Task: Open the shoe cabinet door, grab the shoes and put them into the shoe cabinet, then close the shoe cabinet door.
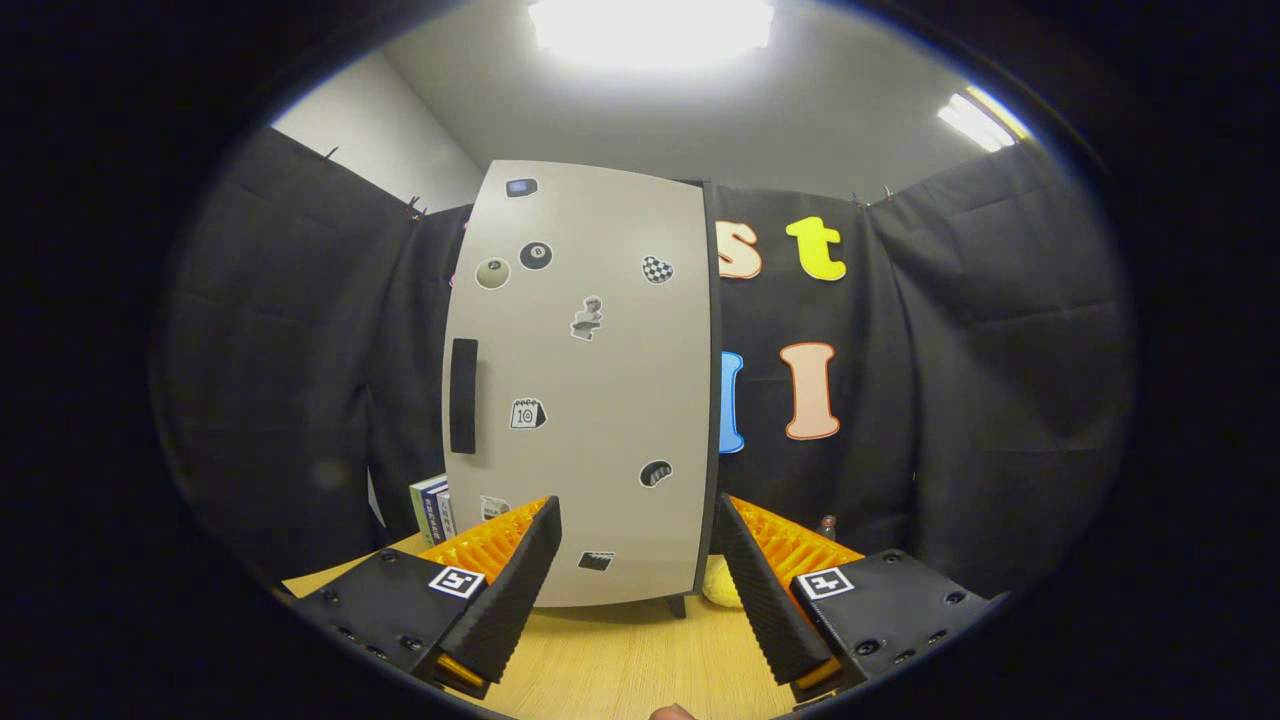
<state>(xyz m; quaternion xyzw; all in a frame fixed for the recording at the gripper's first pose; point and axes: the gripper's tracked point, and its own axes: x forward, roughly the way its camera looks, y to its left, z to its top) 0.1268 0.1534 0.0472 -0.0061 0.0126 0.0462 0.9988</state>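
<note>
The gripper [636, 520] has its two fingers spread wide apart, and nothing is between them. They point at the shoe cabinet [585, 385], which stands just ahead of them on a wooden table [620, 660].

The cabinet door is pale and flat, and it is closed. It has a dark handle [463, 396] on its left side, a long thin slot that stands upright. Many small stickers [587, 318] are dotted over the door. The door's right edge is dark. One little dark leg [678, 605] shows under the cabinet, near its right corner.

The left finger [520, 585] sits in front of the low left part of the door. The right finger [765, 590] sits just past the door's right edge. Neither finger touches the cabinet.

Something soft and yellow [720, 590] peeks out low down, just right of the cabinet's leg and next to the right finger. It is mostly hidden, so I cannot tell what it is.

A few books [432, 510] stand upright on the table to the left of the cabinet, farther back. Black cloth [980, 380] hangs behind everything as the wall. Bright lights [650, 25] shine from the ceiling above. A tiny bit of a hand [672, 712] shows at the near edge of the table.
</note>
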